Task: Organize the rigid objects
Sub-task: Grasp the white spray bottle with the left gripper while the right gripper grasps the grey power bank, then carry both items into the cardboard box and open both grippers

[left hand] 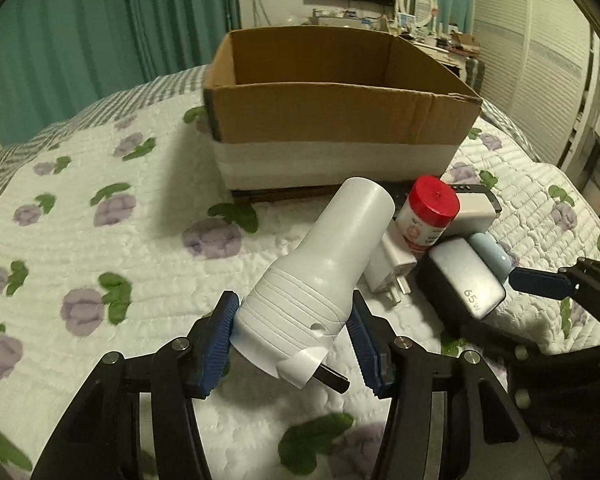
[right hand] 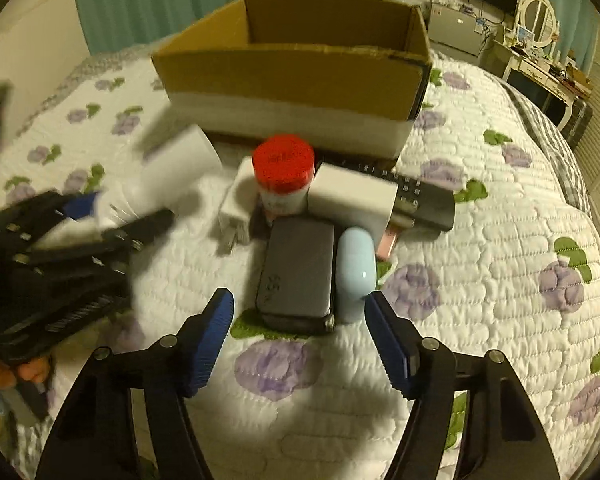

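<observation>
Between the left gripper's (left hand: 294, 334) pads sits the white bottle (left hand: 320, 276).

Cardboard box (left hand: 332, 112) sits at the upper centre of the frame on the bed (left hand: 100, 240). Just before it, the clutter: jar (right hand: 284, 178) in the middle, remote (right hand: 416, 196) to its right, power bank (right hand: 298, 276) nearer the bottom, small case (right hand: 354, 276) touching its right side, wall plug (right hand: 236, 208) left.

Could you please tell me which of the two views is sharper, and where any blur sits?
Left wrist view: sharp, the white bottle crisp, edges bowed by fisheye. Right wrist view: softer overall, the left hand-held gripper and red-capped jar smeared by motion.
</observation>
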Tool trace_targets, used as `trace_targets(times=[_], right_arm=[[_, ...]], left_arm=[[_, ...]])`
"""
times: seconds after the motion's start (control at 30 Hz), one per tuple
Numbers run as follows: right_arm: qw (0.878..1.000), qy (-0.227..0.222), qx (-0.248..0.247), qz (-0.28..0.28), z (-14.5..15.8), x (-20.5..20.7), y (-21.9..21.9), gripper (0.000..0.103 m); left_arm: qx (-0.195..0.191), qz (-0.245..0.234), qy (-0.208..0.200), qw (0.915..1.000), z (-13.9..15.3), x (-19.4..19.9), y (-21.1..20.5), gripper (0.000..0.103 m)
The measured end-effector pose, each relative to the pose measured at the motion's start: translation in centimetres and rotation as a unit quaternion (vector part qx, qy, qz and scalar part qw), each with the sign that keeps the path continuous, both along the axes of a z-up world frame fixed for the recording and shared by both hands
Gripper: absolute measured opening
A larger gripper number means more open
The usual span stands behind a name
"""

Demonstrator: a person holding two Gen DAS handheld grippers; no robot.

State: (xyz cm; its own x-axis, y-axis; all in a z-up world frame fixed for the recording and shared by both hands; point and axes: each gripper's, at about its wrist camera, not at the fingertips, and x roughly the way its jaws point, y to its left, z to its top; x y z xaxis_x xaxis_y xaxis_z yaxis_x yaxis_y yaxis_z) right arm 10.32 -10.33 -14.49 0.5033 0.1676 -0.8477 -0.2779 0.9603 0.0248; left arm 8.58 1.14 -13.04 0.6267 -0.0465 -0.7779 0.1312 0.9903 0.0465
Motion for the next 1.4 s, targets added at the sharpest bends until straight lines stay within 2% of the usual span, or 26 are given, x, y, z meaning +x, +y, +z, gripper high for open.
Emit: trace_targets(times=[0.03, 0.07, 0.1, 0.23, 0.4, 0.63, 0.73, 0.83, 1.03, 1.23, 1.4], right_arm=[[1.0, -0.003, -0.008, -0.008, 0.0, -0.1, 0.0, 0.056], [1.0, 0.0, -0.001, -0.011, 0.1, -0.1, 0.0, 0.051], [1.0, 0.009, 0.012, -0.012, 0.1, -0.3, -0.1, 0.041], [1.0, 0.015, -0.007, -0.014, -0.5, -0.8, 0.4, 0.042], [0.999, 0.022, -0.001, -0.023, -0.9, 0.6, 0.5, 0.044], [0.999, 0.03, -0.014, -0.015, -1.7, 3.0, 1.6, 0.066], [0.999, 0.041, -0.004, -0.004, -2.4, 4.0, 1.9, 0.068], [0.999, 0.048, 0.001, -0.005, -3.0, 4.6, 2.0, 0.066], [1.0, 0.028, 0.008, -0.01, -1.9, 3.0, 1.3, 0.048], [1.0, -0.011, 0.011, 0.002, 0.6, 0.6, 1.8, 0.044], [1.0, -0.025, 0.009, 0.007, 2.0, -0.5, 2.4, 0.044]], left_arm=[[-0.001, 0.005, 0.004, 1.0, -0.1, 0.2, 0.4, 0.055], [-0.002, 0.012, 0.01, 0.9999, -0.3, 0.2, 0.8, 0.055], [-0.003, 0.017, 0.015, 0.9997, -0.5, 0.3, 1.2, 0.055], [-0.019, 0.028, 0.021, 0.9992, -0.8, 0.4, 2.1, 0.055], [-0.03, 0.026, 0.023, 0.999, -1.0, 0.2, 2.4, 0.055], [-0.032, 0.026, 0.031, 0.9987, -1.5, 0.2, 2.7, 0.055], [-0.032, 0.026, 0.033, 0.9986, -1.7, 0.2, 2.7, 0.055], [-0.03, 0.026, 0.035, 0.9986, -1.9, 0.3, 2.7, 0.055], [-0.031, 0.027, 0.034, 0.9986, -1.8, 0.2, 2.8, 0.055], [-0.036, 0.031, 0.028, 0.9985, -1.1, -0.2, 3.0, 0.055], [-0.041, 0.034, 0.015, 0.9985, 0.0, -1.1, 3.3, 0.055]])
